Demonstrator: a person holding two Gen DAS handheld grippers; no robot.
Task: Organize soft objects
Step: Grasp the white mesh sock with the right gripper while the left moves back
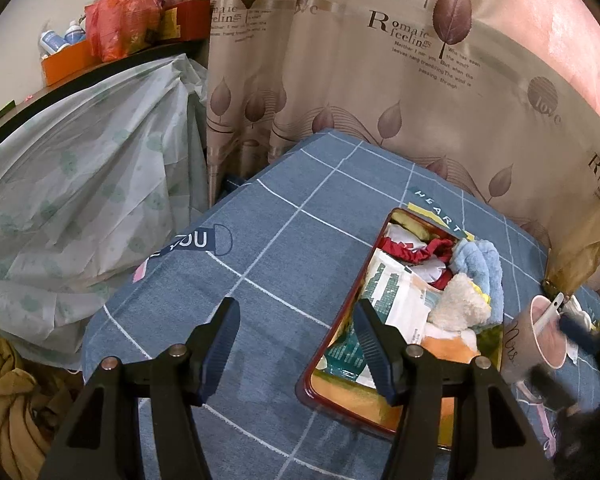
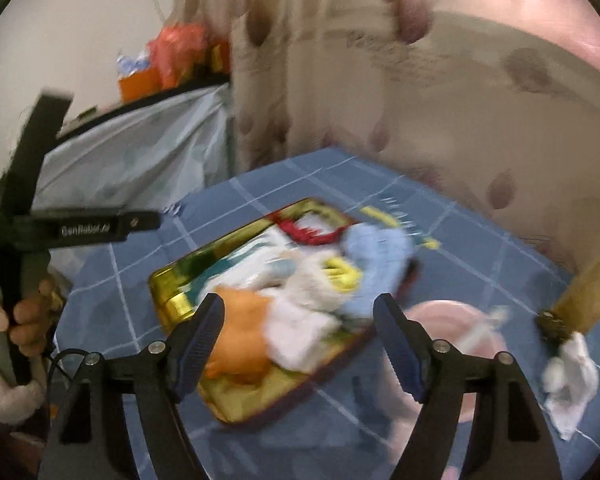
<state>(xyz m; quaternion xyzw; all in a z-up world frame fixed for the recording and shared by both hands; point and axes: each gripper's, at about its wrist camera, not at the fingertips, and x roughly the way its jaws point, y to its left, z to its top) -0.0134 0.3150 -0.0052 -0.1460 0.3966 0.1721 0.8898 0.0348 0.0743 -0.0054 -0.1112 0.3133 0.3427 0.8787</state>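
lying tray (image 1: 342,344) pointing toward curtain (image 1: 380,80)

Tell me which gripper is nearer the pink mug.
Right. The right gripper hangs open just beside the pink mug, its jaws empty. The left gripper hovers beyond the tray, over bare cloth.

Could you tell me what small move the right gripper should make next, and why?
Probably swing the right gripper over to the white cloth lying loose on the blue tablecloth and pick it up: its jaws stand open and empty, while the tray already holds the other soft things.
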